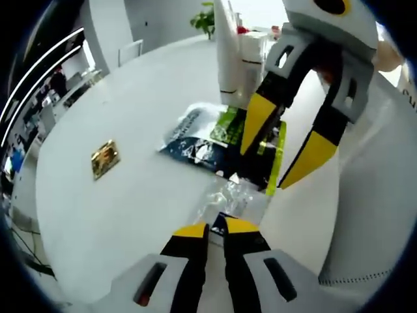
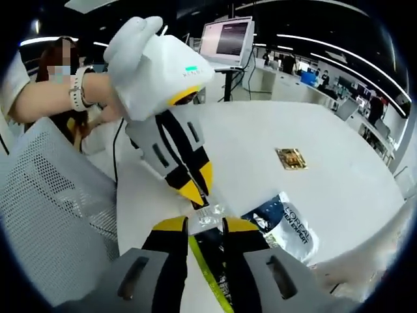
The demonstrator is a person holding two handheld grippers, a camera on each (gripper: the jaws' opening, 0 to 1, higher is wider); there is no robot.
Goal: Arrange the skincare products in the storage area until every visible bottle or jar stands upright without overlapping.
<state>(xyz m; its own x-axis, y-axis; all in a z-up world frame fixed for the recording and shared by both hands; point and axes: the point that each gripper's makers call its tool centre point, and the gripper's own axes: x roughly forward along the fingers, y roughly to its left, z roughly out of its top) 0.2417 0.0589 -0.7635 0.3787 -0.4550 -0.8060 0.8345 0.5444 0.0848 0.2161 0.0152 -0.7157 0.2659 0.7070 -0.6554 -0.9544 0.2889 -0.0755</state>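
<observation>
- Your left gripper (image 1: 216, 228) shows its jaws drawn narrow, pinching a clear plastic wrapper (image 1: 229, 194) at its near end; the right gripper view shows the same pinch from the opposite side.
- Your right gripper (image 2: 205, 225) has its jaws set a little apart over the pile of sachets; a yellow-green strip (image 2: 207, 274) runs between them. I cannot tell whether they grip anything.
- The skincare sachets (image 1: 215, 140), dark blue and green packets, lie flat and overlapping near the middle of the white table (image 1: 117, 215), beneath both grippers.
- One dark and white packet (image 2: 287, 225) reads "L'OREAL" and lies just beside your right gripper.
- A tall white bottle (image 1: 226, 59) and white boxes (image 1: 253, 55) stand upright toward the table's far edge, behind the sachets.
- A small gold packet (image 1: 104, 158) lies alone, well apart from the pile.
- A monitor (image 2: 226, 39) stands beyond the table.
</observation>
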